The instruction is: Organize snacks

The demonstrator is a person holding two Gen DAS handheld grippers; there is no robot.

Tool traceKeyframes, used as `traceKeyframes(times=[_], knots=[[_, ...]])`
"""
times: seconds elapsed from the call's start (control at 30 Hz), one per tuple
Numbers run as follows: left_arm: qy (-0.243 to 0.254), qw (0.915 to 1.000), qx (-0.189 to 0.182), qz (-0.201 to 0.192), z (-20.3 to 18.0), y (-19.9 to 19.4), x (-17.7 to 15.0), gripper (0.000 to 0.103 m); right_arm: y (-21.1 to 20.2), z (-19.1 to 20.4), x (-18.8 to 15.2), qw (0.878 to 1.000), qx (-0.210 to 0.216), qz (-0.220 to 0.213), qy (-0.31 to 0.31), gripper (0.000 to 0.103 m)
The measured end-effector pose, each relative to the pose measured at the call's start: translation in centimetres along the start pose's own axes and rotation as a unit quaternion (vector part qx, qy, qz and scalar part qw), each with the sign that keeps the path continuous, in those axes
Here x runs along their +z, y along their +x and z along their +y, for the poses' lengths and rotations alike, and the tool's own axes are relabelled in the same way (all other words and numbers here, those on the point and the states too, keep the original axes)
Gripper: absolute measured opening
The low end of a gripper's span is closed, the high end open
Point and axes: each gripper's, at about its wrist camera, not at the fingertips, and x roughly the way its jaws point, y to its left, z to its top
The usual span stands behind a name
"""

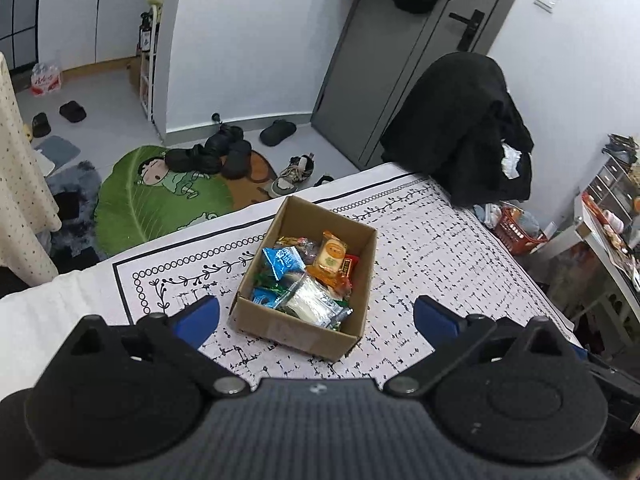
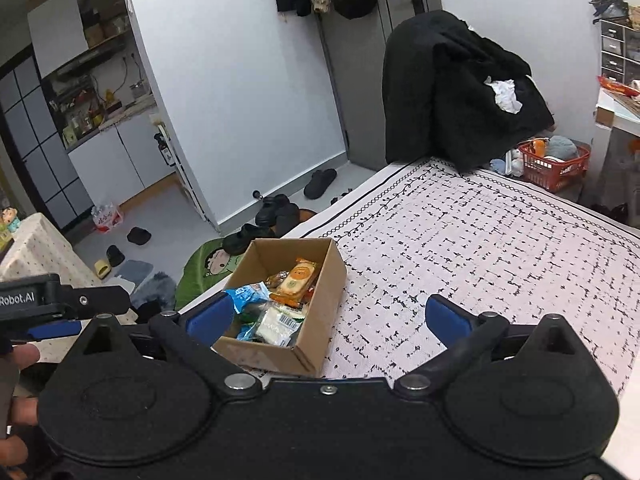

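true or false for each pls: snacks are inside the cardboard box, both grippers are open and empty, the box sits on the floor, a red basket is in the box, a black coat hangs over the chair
1. The snacks lie inside the cardboard box. True.
2. The left gripper and the right gripper are open and hold nothing. True.
3. The box sits on the floor. False: it stands on the patterned tablecloth.
4. A red basket is in the box. False: the red basket stands on the floor beyond the table.
5. A black coat hangs over the chair. True.
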Motion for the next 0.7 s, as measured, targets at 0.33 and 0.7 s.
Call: traceKeyframes(times=[0.33,0.7], knots=[[0.006,0.9989,-0.008,-0.046,0.2,-4.7,-2.0,0.103,-4.7,0.7,-1.3,1.0,-0.004,-0.021,0.003,0.103],[0.023,0.9971,-0.015,-0.071,0.7,-9.1,-4.6,0.103,-8.5,1.6,-3.8,0.999,-0.011,-0.032,-0.002,0.103]])
